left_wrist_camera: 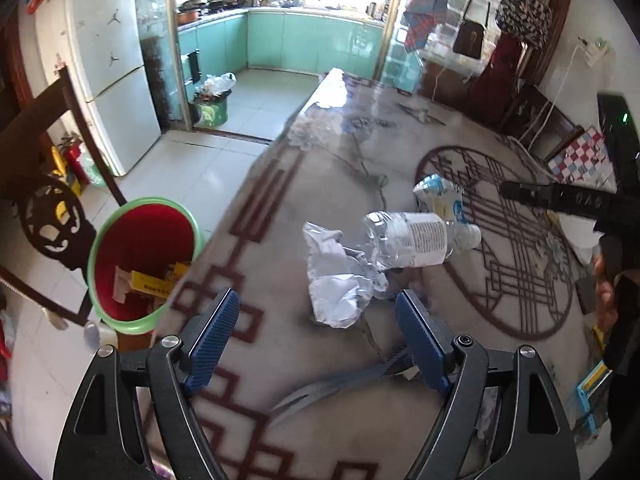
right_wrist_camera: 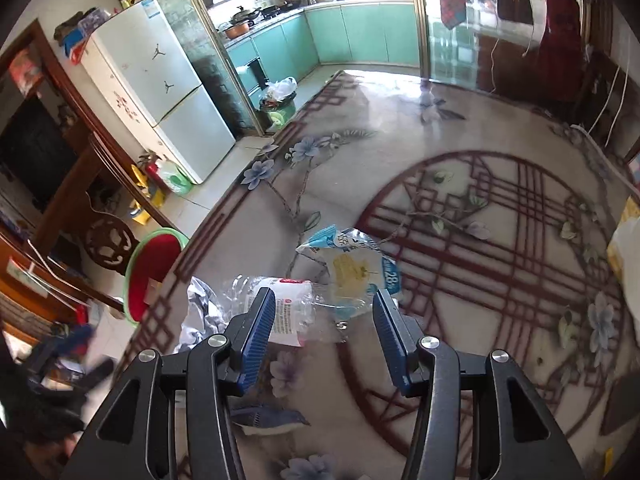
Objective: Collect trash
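Clear plastic bottle lies mid-tabletop, touching crumpled foil. My left hand-held gripper and right hand-held gripper are both wide open, holding nothing. I fear the bottle could roll away if nudged.

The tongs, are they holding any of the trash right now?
No. Both the left tongs and the right tongs are open and empty. The plastic bottle and crumpled foil lie loose on the table.
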A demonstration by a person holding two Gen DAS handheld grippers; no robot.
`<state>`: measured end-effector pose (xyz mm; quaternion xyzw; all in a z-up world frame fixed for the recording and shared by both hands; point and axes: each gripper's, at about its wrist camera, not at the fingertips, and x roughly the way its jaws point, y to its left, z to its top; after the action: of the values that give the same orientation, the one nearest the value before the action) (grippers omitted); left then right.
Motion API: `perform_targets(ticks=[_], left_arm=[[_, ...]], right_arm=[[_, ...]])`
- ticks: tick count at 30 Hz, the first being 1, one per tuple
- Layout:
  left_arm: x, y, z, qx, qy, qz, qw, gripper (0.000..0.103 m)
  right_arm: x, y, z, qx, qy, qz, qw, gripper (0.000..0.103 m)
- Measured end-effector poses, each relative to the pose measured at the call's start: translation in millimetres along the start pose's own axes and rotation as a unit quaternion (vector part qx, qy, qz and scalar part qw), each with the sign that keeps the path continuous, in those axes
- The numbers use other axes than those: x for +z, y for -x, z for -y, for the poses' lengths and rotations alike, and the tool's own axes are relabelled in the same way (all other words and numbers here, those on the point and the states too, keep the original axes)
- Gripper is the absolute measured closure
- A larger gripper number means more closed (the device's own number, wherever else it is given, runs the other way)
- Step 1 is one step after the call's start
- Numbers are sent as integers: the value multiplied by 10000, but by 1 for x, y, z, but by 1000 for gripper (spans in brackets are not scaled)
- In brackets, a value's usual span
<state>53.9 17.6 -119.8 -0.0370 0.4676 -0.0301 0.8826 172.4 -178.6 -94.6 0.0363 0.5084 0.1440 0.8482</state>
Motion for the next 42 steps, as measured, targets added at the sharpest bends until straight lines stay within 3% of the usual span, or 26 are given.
perform_targets(ticks=[3, 6, 7, 12, 16, 24, 28, 31, 35, 37, 40, 42], left_arm=[[-2, -49, 12, 109, -11, -536, 9985, 23], [-1, -74, 4, 38, 395, -772, 9962, 46], [-1, -76, 2, -11, 498, -795, 9956, 58], [1, -70, -7, -75, 571, -715, 9958, 82], [3, -52, -32, 223, 786, -412, 9958, 84], [17, -24, -99, 892, 1335, 2, 9870, 84], [21, -31, -132, 1367, 1547, 2, 9785, 75], [21, -33, -150, 1423, 1791, 42, 9735, 45], [24, -33, -150, 1505, 1573, 87, 9760, 44], [25, -34, -142, 1269, 1389, 85, 9821, 40], [29, -33, -115, 724, 917, 161, 9930, 22], [34, -34, -89, 352, 412, 205, 9983, 20]], right_arm=[[-1, -6, -11, 113, 133, -61, 9998, 54], [-3, -8, -13, 151, 201, -99, 9996, 54], [-4, -9, -12, 145, 209, -106, 9996, 54], [0, -20, 6, -45, 149, -194, 9997, 54], [3, -29, 14, -119, 138, -243, 9995, 54], [11, -47, 17, -329, 250, -338, 9986, 54], [14, -53, 15, -373, 304, -330, 9983, 54], [18, -59, 15, -401, 332, -333, 9981, 54], [24, -74, 15, -382, 445, -441, 9973, 54], [29, -88, 15, -306, 552, -571, 9964, 54], [38, -121, 19, -130, 695, -972, 9927, 49], [38, -146, 24, -155, 750, -1336, 9881, 46]])
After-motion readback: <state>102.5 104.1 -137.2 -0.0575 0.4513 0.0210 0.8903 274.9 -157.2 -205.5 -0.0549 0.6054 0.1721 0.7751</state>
